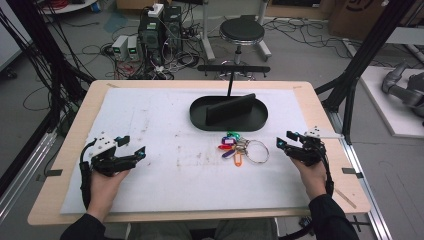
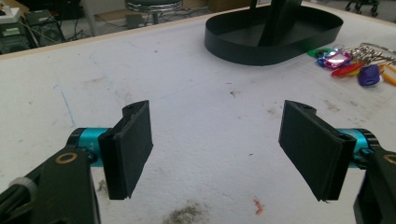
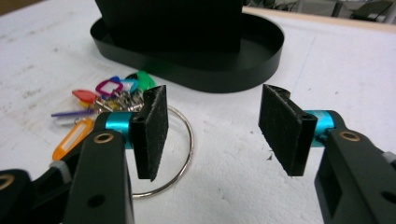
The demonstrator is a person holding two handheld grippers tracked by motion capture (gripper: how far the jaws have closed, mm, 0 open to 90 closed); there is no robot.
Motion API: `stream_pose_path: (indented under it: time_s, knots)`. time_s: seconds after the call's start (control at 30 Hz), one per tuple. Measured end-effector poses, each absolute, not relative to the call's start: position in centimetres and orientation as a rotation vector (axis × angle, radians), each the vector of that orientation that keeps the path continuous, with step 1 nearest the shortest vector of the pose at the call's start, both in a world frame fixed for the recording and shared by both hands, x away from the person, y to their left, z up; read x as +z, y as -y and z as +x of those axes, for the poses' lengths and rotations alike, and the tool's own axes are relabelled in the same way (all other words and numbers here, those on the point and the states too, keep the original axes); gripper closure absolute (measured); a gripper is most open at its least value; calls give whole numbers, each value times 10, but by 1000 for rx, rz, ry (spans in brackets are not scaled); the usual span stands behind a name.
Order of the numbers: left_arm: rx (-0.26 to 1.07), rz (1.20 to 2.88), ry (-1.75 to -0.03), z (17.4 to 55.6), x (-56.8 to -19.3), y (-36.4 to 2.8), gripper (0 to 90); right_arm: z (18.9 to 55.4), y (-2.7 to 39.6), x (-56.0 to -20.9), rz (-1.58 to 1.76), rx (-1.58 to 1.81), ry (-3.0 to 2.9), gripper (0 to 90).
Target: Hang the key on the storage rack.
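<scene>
Looking down from the high view, I start with the counter [image 1: 75, 165], a pale mat on a wooden top that takes up the middle of the frame. On it, above centre, sits one black oval tray [image 1: 200, 117] with a dark upright panel and a thin post rising from it. Below the tray, slightly right of centre, lies the one bunch of keys [image 1: 235, 147]: a cluster of coloured tags at its left and one large metal ring [image 1: 257, 151] at its right.

My right gripper [image 1: 284, 139] is at the right of the frame, pointing left toward the bunch, and it is clearly the nearer one; the ring lies just beside its tips. My left gripper [image 1: 133, 146] rests at the lower left, well apart from the keys. So the reach falls to my right hand, and the bunch lies to its left in the picture, its long axis running left to right from tags to ring.

In the right gripper view my jaws stand apart with nothing between them, the ring curving behind the left jaw. In the left gripper view my jaws are also wide apart over bare mat.

Counting tags, I make out about six: green, blue, pink, red, purple, orange.
</scene>
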State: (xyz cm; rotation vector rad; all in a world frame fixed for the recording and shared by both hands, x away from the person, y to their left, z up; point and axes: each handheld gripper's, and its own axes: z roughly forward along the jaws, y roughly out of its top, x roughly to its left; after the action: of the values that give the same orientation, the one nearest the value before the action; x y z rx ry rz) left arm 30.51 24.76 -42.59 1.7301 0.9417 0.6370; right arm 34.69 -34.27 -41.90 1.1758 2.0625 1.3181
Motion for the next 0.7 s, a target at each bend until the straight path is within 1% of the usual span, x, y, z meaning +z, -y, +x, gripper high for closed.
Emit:
stream_pose_path:
  time_s: [0.1,0.33,0.5,0.7]
  knots:
    - [641,1740,-931,304,-427,-247,258,350,339,-422,1171,1308,-2105,471]
    - [637,1751,-936,305,-429,-248,259,359,325,-434,1162,1203,-2252,621]
    - [632,1760,-928,305,-430,-244,261,367,320,-441,1192,1148,-2293,656]
    - [632,1784,-914,306,-431,-239,262,373,313,-446,1203,1111,-2317,672]
